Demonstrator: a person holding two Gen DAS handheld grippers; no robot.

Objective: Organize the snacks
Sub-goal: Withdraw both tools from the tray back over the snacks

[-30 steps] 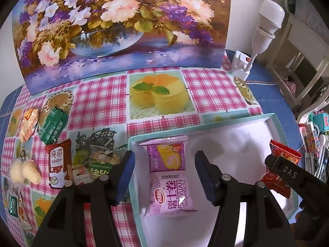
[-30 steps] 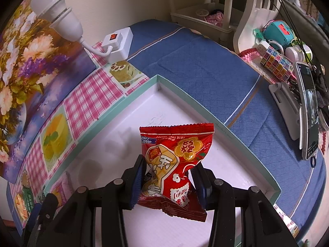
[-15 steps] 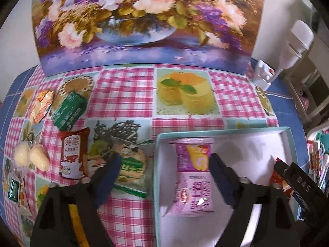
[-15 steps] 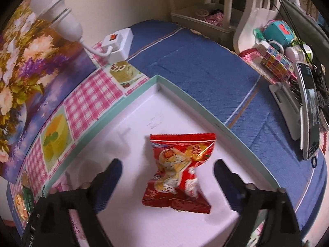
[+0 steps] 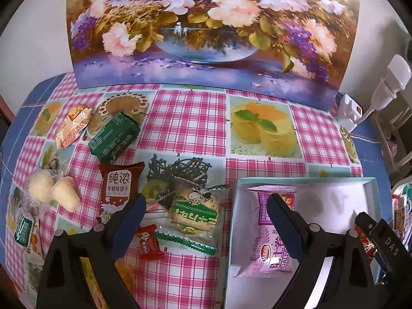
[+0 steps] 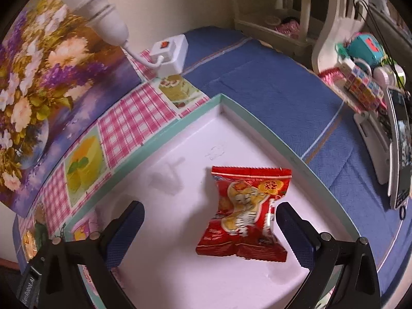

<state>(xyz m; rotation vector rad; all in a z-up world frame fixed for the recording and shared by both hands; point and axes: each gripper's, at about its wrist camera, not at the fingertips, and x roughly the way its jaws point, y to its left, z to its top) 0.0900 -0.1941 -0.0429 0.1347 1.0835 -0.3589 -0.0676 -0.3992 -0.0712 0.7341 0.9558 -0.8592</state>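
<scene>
Two snacks stowed in shallow white teal-rimmed cardboard box: crinkled red foil packet, purple plastic cake wrapper. Right gripper, left gripper: jaws just opened wide, pinching nothing. Green-white biscuit pack, brown milk-biscuit sachet, others remain on checked cloth
</scene>
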